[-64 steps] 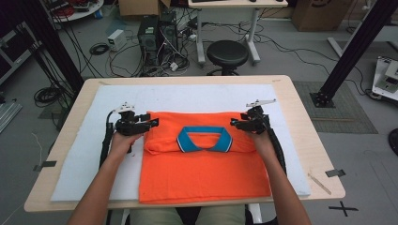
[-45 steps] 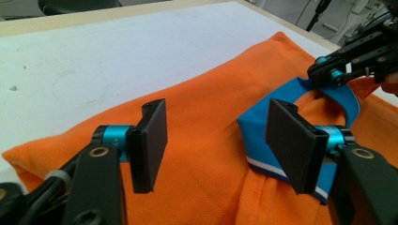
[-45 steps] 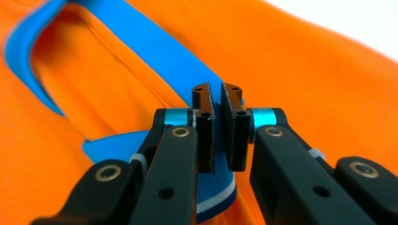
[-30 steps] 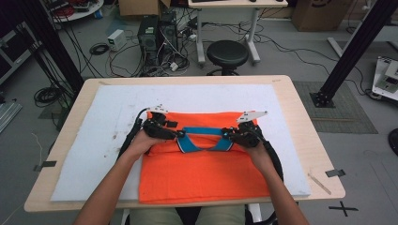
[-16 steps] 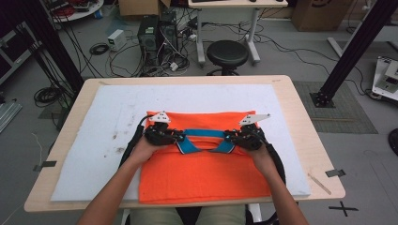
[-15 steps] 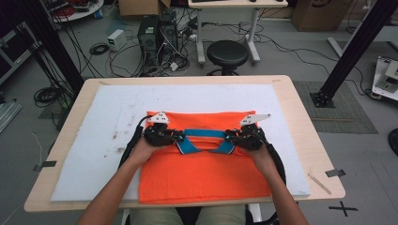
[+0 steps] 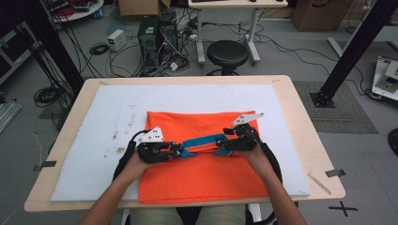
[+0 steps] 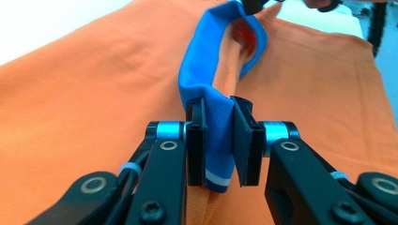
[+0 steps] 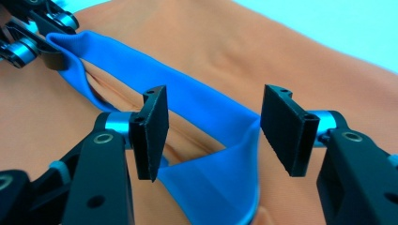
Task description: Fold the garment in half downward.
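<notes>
An orange polo shirt [image 7: 202, 173] lies flat on the white mat, its blue collar [image 7: 202, 144] pulled into a narrow band. My left gripper [image 7: 177, 151] is at the collar's left end. Its jaws have just been closing and now pinch a fold of the blue collar [image 8: 220, 61] in the left gripper [image 8: 219, 140]. At the collar's right end sits my right gripper [image 7: 224, 149]. Its jaws have just been opening: in the right gripper view the collar [image 9: 187, 93] runs between the right gripper [image 9: 213, 126] pads, which stand apart from it.
The white foam mat [image 7: 94, 140] covers most of the wooden table [image 7: 305, 126]. A thin stick [image 7: 319, 183] lies near the table's front right corner. Beyond the far edge stand a black stool [image 7: 227, 54] and cables on the floor.
Both hands came in from the shirt's shoulders to the collar. The left gripper shut on the collar's left end and drew slightly toward me. The right jaws opened off the collar's right end.
</notes>
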Demonstrator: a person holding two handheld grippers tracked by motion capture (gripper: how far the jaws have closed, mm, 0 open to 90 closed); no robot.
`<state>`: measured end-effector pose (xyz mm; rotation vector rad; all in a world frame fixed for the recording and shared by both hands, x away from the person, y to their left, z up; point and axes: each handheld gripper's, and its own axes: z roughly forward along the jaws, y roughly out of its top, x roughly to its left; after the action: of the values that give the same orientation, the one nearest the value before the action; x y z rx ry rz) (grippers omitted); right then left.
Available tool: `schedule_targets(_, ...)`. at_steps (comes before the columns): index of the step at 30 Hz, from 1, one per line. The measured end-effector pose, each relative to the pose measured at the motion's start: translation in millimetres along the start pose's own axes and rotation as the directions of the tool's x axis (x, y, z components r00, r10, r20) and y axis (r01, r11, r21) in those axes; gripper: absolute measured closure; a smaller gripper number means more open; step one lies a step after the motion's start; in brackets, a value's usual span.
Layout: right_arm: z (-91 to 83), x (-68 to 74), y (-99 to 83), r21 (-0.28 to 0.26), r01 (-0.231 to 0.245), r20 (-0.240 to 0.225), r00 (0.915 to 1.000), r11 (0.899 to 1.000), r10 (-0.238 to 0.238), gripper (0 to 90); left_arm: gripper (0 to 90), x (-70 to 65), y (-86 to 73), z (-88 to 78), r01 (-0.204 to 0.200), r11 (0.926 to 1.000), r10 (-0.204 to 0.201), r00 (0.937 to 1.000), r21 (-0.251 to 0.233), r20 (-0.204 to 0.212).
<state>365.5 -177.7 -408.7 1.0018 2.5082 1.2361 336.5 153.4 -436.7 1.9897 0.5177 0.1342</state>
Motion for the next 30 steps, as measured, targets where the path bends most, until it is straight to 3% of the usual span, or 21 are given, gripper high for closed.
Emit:
schedule_targets(3,1.4,3.0,-2.2,0.035,0.039,-0.034,0.9987,0.999,-0.038,69.3,75.1,-1.0,-4.2,-1.3,0.012,0.9999,-0.012,0.9999,0.004,-0.002)
schedule_targets(6,-2.7,7.9,-4.3,0.034,0.066,-0.047,0.9968,0.997,-0.065,86.2,70.1,-0.3,-7.1,-6.3,0.045,0.9988,-0.045,0.9989,-0.016,-0.013)
schedule_targets(13,-17.6,16.6,-16.5,0.008,0.087,-0.070,0.9938,0.996,-0.086,89.6,56.4,3.5,-6.6,-30.6,0.096,0.9893,-0.103,0.9932,-0.109,-0.054)
schedule_targets(15,-22.9,18.0,-21.9,-0.003,0.082,-0.077,0.9936,0.997,-0.082,86.9,54.7,5.0,-5.9,-37.9,0.097,0.9858,-0.107,0.9916,-0.137,-0.072)
schedule_targets(20,-29.4,7.5,-17.7,-0.072,-0.011,0.004,0.9999,0.997,0.011,57.4,49.6,7.2,-0.7,-36.5,0.120,0.9817,-0.133,0.9880,-0.148,-0.079)
schedule_targets(23,-24.6,0.0,-13.9,-0.081,-0.065,0.053,0.9962,0.995,0.069,48.0,44.8,4.0,5.1,-20.3,0.121,0.9873,-0.128,0.9895,-0.102,-0.066)
schedule_targets(27,-19.0,-4.3,-15.1,-0.085,-0.115,0.118,0.9852,0.990,0.125,39.6,42.1,3.1,11.1,5.0,0.143,0.9898,-0.143,0.9856,-0.006,-0.091)
schedule_targets(29,-18.4,-7.2,-15.1,-0.086,-0.135,0.132,0.9804,0.987,0.146,39.0,48.1,2.3,11.8,12.8,0.153,0.9879,-0.150,0.9827,0.024,-0.110)
schedule_targets(30,-18.9,-8.3,-14.2,-0.088,-0.144,0.136,0.9784,0.986,0.156,38.9,58.8,1.2,11.5,14.1,0.144,0.9893,-0.140,0.9832,0.025,-0.117)
